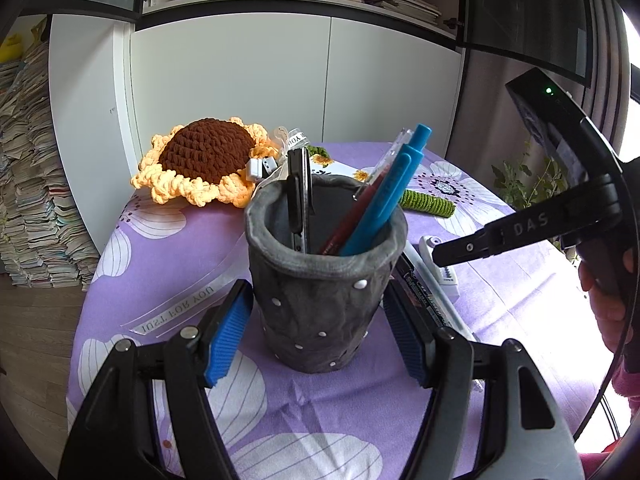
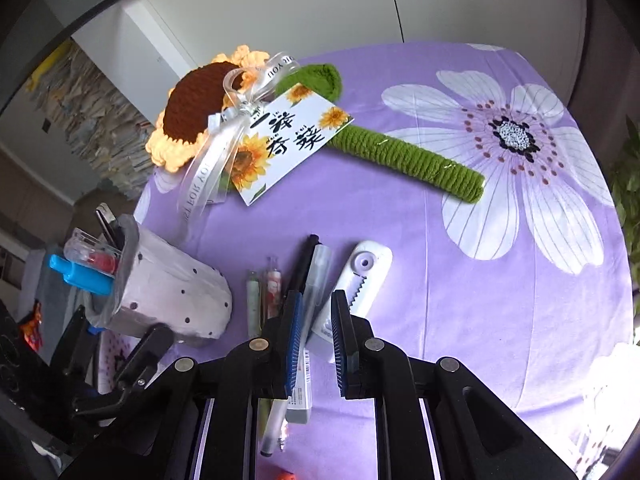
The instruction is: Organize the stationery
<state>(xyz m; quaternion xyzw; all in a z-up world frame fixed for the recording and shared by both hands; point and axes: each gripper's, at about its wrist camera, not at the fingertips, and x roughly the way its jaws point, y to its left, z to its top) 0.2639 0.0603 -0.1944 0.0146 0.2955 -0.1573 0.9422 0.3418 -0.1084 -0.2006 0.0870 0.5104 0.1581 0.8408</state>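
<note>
A grey studded fabric pen holder point(image 1: 320, 312) stands on the purple flowered cloth point(image 1: 320, 408) and holds blue pens point(image 1: 384, 204), a red pen and a black knife. My left gripper point(image 1: 316, 286) is shut on it, one blue pad against each side. To its right, my right gripper point(image 1: 436, 254) is shut and empty and points down over loose stationery. In the right wrist view, that gripper point(image 2: 316, 296) hovers above a translucent pen point(image 2: 318, 276), with a black marker point(image 2: 304, 256) to the left and a white correction tape point(image 2: 366, 272) to the right. Two short pens point(image 2: 264, 296) lie between these and the holder point(image 2: 172, 292).
A crocheted sunflower point(image 2: 192, 108) with a green stem point(image 2: 400, 156), a ribbon and a printed card point(image 2: 288, 140) lies across the back of the table. White cabinet doors point(image 1: 280, 72) stand behind it. Stacked books point(image 1: 36, 200) fill the left. A hand point(image 1: 604, 304) holds the right gripper.
</note>
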